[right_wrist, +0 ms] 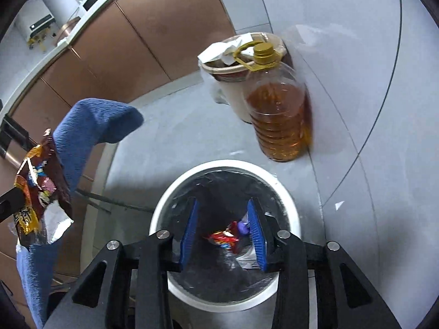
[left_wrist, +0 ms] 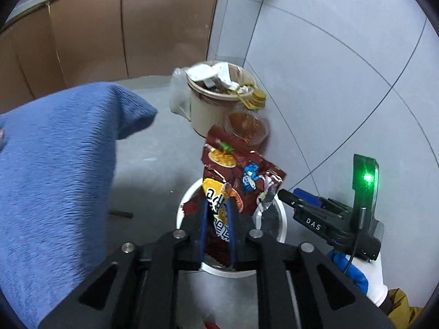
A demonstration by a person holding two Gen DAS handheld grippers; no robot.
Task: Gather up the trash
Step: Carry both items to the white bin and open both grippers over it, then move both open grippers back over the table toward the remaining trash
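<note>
Left wrist view shows the left gripper [left_wrist: 218, 219] clamped on a crumpled brown snack wrapper [left_wrist: 236, 175], which stands up from between the blue pads at the lower centre of the frame. Directly below it sits the white bin [left_wrist: 282, 219], its rim showing on both sides of the wrapper. The right gripper [left_wrist: 285, 194] enters from the lower right edge, its tip just beside the wrapper's torn foil corner.

Right wrist view looks straight down into that white bin [right_wrist: 290, 208], lined with a dark bag, where a red wrapper [right_wrist: 223, 240] already lies at the bottom. The right gripper [right_wrist: 223, 231] is spread wide and holds nothing. At the left edge of this frame the brown snack wrapper [right_wrist: 38, 189] hangs in front of a blue cloth [right_wrist: 90, 128]. A bottle of amber oil [right_wrist: 279, 118] and a full beige bin [right_wrist: 233, 87] stand by the wall in the upper right.

The step in hand appears to be dropping the brown wrapper. Next, the left gripper should part over the bin mouth so it falls inside.
</note>
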